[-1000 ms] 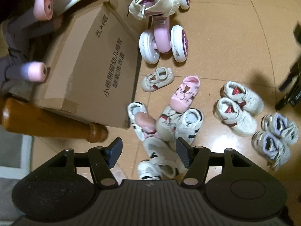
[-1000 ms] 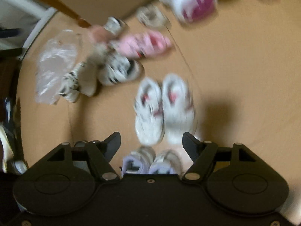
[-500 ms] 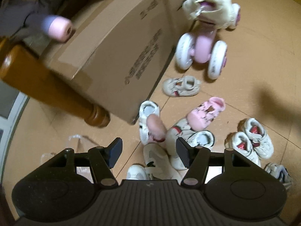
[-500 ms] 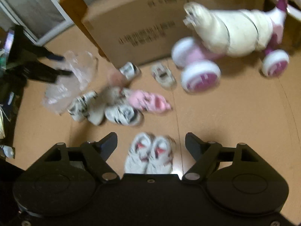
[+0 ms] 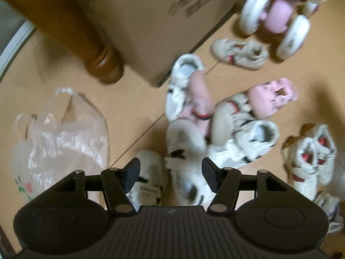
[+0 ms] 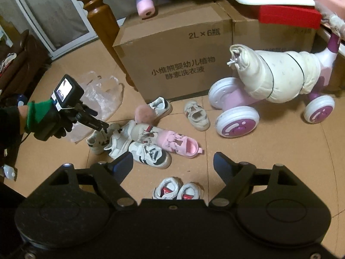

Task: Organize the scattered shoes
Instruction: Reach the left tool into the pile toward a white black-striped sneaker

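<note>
A tan floor (image 6: 269,151) is strewn with small children's shoes in front of a cardboard box (image 6: 172,64) printed with black lettering. Most of the shoes lie in a jumbled pile (image 6: 138,142) just in front of the box: several white trainers with dark trim, a pink sandal (image 6: 179,143) lying on its side at the pile's right edge, and a white shoe with a pink fuzzy lining (image 6: 158,108) close to the box. A single beige shoe (image 6: 197,115) sits alone to the right of the pile, near the wheels of a pink and white ride-on toy (image 6: 269,92). A pair of white shoes with red insoles (image 6: 177,188) stands neatly side by side, apart from the pile and nearer the right camera. A crumpled clear plastic bag (image 6: 103,95) lies left of the pile, beside a turned wooden post (image 6: 97,15). The left gripper (image 5: 170,173), held by a gloved hand (image 6: 46,123) with a green cuff, points steeply down over the left edge of the pile; its jaws are parted above a white trainer (image 5: 185,166) without clasping it. The right gripper (image 6: 172,166) hovers higher and farther back, its jaws opening with nothing between them.
</note>
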Demonstrator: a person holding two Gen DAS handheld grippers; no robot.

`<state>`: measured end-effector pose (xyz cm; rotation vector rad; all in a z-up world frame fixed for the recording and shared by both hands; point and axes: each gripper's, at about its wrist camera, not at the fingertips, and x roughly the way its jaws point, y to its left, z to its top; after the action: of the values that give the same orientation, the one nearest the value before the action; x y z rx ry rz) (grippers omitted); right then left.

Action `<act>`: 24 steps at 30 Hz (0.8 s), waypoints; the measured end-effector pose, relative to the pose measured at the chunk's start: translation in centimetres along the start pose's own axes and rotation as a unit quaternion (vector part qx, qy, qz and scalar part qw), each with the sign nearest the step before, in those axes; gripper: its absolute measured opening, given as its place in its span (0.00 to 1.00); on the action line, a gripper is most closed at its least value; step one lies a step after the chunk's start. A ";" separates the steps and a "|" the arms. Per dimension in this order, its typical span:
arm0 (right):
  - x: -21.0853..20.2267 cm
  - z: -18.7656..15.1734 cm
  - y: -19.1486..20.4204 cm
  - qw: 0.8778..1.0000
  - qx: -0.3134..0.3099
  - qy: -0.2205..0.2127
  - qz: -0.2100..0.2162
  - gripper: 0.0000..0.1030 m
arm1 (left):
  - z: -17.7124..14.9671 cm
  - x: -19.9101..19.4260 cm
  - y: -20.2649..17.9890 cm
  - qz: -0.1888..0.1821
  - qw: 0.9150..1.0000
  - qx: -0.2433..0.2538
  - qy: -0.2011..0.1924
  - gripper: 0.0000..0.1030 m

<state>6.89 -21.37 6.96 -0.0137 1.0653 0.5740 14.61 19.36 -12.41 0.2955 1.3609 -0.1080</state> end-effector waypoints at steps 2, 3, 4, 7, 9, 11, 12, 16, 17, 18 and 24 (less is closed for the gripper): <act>0.0 0.1 -0.1 1.000 0.004 -0.001 -0.001 0.81 | -0.4 0.7 0.7 -0.005 1.000 -0.026 0.007 0.60; 0.1 0.1 -0.2 1.000 0.005 0.000 0.000 0.81 | -0.7 1.2 1.1 -0.009 0.999 -0.047 0.013 0.60; 0.2 0.2 -0.3 1.000 0.006 0.000 0.000 0.81 | -1.1 1.7 1.4 -0.011 0.998 -0.065 0.019 0.60; 0.4 0.4 -0.2 1.000 0.009 0.001 0.004 0.81 | -2.4 2.9 1.8 -0.019 0.993 -0.109 0.040 0.60; 0.5 0.7 0.0 1.000 0.008 0.000 0.009 0.81 | -3.1 3.4 2.2 -0.027 0.989 -0.134 0.048 0.60; 0.5 0.9 0.1 1.000 0.005 -0.001 0.010 0.81 | -4.1 4.1 2.7 -0.036 0.983 -0.171 0.060 0.60; 0.5 0.9 0.2 1.000 0.005 -0.002 0.011 0.81 | -4.4 4.3 3.1 -0.037 0.979 -0.191 0.061 0.60; 0.6 1.1 0.3 1.000 0.008 -0.004 0.016 0.81 | -6.1 4.6 4.8 -0.055 0.955 -0.284 0.063 0.60; 0.6 1.1 0.3 1.000 0.008 -0.003 0.016 0.81 | -6.6 4.8 5.1 -0.061 0.947 -0.307 0.065 0.60; 0.7 1.1 0.3 1.000 0.008 -0.002 0.016 0.81 | -7.0 4.9 5.3 -0.069 0.940 -0.327 0.065 0.60; 1.0 1.0 0.0 1.000 0.014 0.001 0.013 0.81 | -9.4 6.4 5.0 -0.109 0.890 -0.439 0.054 0.58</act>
<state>8.03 -20.62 6.66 0.0233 1.0767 0.5820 8.32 27.33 -19.59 -0.6244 1.4144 0.3427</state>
